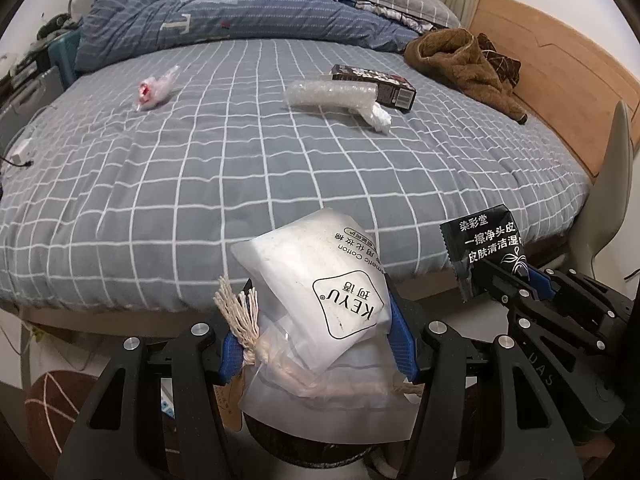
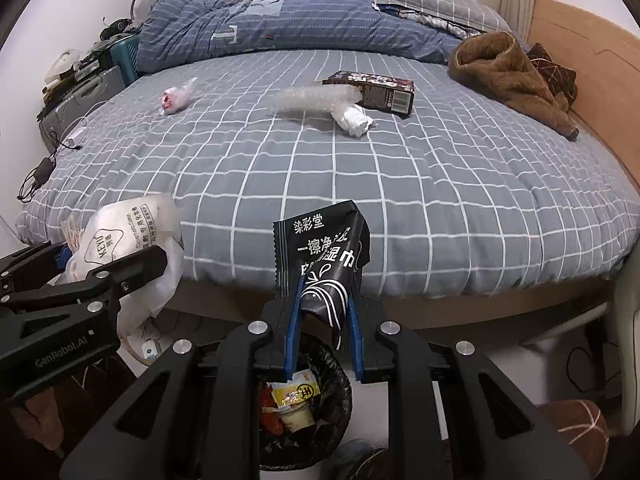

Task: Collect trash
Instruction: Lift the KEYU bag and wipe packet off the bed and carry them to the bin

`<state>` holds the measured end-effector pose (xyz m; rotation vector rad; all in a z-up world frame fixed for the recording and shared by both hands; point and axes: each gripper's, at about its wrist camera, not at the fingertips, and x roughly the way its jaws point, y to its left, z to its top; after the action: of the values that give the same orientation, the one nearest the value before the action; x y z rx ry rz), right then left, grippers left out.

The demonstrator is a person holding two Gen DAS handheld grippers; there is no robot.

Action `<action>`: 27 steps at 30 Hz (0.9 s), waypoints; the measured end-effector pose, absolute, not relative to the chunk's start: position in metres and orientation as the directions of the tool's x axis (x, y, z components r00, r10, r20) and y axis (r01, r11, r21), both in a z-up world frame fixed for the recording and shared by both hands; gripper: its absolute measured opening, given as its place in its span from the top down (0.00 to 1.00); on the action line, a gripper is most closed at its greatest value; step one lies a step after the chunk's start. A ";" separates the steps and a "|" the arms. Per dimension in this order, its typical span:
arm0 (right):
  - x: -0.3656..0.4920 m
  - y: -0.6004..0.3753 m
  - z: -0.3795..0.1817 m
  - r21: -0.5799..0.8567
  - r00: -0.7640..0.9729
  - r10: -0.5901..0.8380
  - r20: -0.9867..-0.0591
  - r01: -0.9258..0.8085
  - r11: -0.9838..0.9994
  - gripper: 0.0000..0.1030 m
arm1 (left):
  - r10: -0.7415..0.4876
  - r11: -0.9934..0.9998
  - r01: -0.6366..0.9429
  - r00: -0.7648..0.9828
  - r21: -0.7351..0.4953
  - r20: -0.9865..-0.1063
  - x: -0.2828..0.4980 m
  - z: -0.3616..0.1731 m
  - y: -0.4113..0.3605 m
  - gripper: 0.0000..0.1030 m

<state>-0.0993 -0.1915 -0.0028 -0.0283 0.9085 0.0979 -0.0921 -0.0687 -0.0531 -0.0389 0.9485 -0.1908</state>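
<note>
My left gripper (image 1: 316, 340) is shut on a white KEYU cotton-pad bag (image 1: 324, 276) with a string tassel, held off the bed's near edge; it also shows in the right wrist view (image 2: 120, 236). My right gripper (image 2: 324, 320) is shut on a black wipe packet (image 2: 324, 252), directly above a black-lined trash bin (image 2: 316, 400) holding wrappers and a cup. On the bed lie a bubble-wrap roll (image 2: 312, 98), a crumpled white tissue (image 2: 354, 120), a dark box (image 2: 372, 90) and a clear wrapper with red inside (image 2: 174, 98).
The grey checked bed (image 2: 360, 184) fills the view, with a folded blue duvet (image 2: 260, 24), pillows and brown clothing (image 2: 516, 76) at the back. A suitcase (image 2: 76, 100) and cables stand at the left. A wooden headboard (image 2: 592, 80) runs along the right.
</note>
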 end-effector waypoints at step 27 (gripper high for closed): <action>-0.124 -0.148 -0.092 0.120 0.324 0.168 -0.931 -0.163 0.979 0.81 | -0.113 0.994 0.035 0.404 -0.108 -0.908 -0.119 -0.140 -0.010 0.45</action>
<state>-0.1235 -0.1480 -0.0916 0.0051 1.2218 0.2174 -0.1186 -0.0103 -0.1400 -0.0759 1.1513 -0.0930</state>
